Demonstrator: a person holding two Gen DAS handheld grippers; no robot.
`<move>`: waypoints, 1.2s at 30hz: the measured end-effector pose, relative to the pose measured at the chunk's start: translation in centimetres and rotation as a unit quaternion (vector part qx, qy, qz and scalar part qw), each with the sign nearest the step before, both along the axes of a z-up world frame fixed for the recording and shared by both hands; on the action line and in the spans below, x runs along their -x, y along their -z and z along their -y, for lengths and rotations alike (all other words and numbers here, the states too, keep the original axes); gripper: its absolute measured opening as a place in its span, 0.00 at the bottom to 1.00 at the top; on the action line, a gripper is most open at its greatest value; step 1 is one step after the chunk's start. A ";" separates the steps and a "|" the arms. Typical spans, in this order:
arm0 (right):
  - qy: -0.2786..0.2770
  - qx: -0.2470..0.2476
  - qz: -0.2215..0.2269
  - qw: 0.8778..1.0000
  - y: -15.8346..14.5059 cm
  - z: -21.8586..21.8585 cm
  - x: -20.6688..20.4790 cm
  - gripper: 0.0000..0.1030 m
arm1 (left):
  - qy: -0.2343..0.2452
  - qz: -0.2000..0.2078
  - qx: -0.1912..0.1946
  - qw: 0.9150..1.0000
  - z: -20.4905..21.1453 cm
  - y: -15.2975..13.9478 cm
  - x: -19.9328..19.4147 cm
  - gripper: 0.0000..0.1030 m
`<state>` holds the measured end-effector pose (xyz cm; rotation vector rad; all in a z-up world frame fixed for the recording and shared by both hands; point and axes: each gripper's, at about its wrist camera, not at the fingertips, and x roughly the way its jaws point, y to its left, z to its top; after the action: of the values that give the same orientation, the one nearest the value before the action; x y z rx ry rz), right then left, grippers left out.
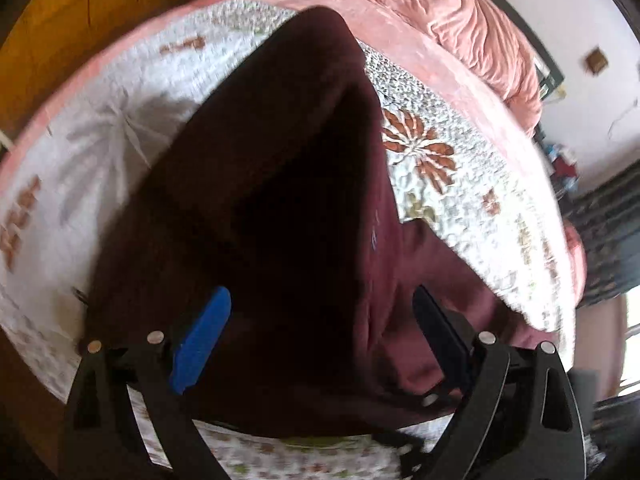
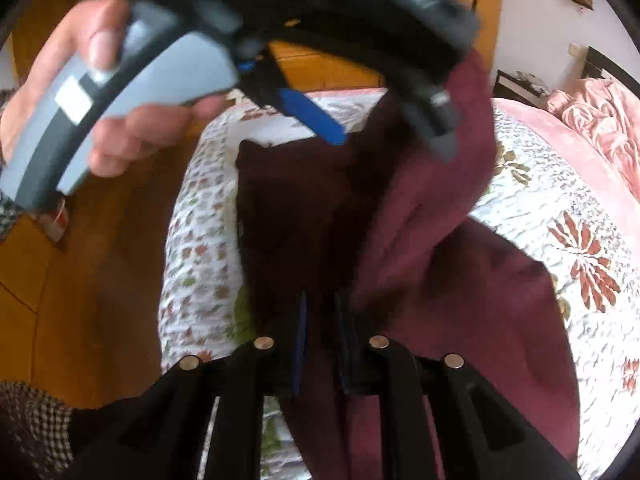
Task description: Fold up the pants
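Dark maroon pants (image 1: 280,200) lie on a bed, partly lifted into a tent-like fold. My left gripper (image 1: 320,292) hangs over them with its jaws wide apart, and cloth fills the gap without being pinched. In the right wrist view the pants (image 2: 460,300) spread across the quilt, and a fold rises against the left gripper's (image 2: 392,146) dark finger (image 2: 440,140). A person's hand (image 2: 120,136) holds that gripper's grey handle. My right gripper (image 2: 321,298) is low over the near end of the pants, with its fingers shut on a pinch of maroon cloth.
The bed carries a white quilt (image 1: 120,120) with rust-coloured leaf prints (image 2: 560,200). A crumpled pink blanket (image 1: 460,20) lies at the far side. Wooden floor (image 2: 80,280) runs beside the bed's left edge, and a wooden wardrobe (image 1: 80,8) stands beyond it.
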<state>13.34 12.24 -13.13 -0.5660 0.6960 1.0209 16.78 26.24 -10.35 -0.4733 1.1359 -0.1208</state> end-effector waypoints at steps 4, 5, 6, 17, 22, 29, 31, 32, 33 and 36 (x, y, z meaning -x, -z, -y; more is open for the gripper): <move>0.003 0.002 -0.015 1.000 0.8 0.1 0.2 0.14 | -0.020 -0.022 -0.035 0.999 0.9 0.6 -1.0 0.89; 0.006 -0.002 -0.024 1.000 0.8 0.3 0.1 0.14 | -0.025 -0.027 -0.033 0.999 1.1 0.9 -1.6 0.89; 0.010 -0.006 -0.030 0.999 0.7 0.6 0.0 0.14 | -0.026 -0.037 -0.027 0.999 1.5 1.4 -2.6 0.88; 0.107 -0.131 -0.118 0.979 -3.4 9.7 -3.7 0.27 | 0.018 -0.148 -0.148 0.978 6.7 1.6 -11.5 0.90; 0.155 -0.184 -0.131 0.962 -4.4 14.1 -5.1 0.35 | 0.032 -0.235 -0.204 0.950 8.5 2.9 -14.9 0.91; 0.172 -0.214 -0.142 0.951 -4.2 16.8 -4.8 0.36 | 0.020 -0.269 -0.217 0.938 9.6 1.4 -17.3 0.90; 0.171 -0.221 -0.143 0.949 -4.1 17.1 -4.7 0.37 | 0.010 -0.270 -0.190 0.944 9.6 0.9 -17.3 0.90; 0.172 -0.223 -0.144 0.948 -4.0 17.5 -4.7 0.37 | 0.006 -0.274 -0.179 0.945 9.6 0.9 -17.5 0.90; 0.174 -0.227 -0.146 0.947 -3.9 17.8 -4.8 0.37 | -0.002 -0.282 -0.169 0.944 9.7 1.2 -17.5 0.90; 0.179 -0.235 -0.148 0.944 -3.8 18.7 -4.6 0.37 | -0.003 -0.286 -0.141 0.948 10.2 1.6 -17.6 0.90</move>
<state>17.89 -6.42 -9.37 0.1342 0.7515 0.8913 34.39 16.02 -11.97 -0.2572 1.6922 0.1979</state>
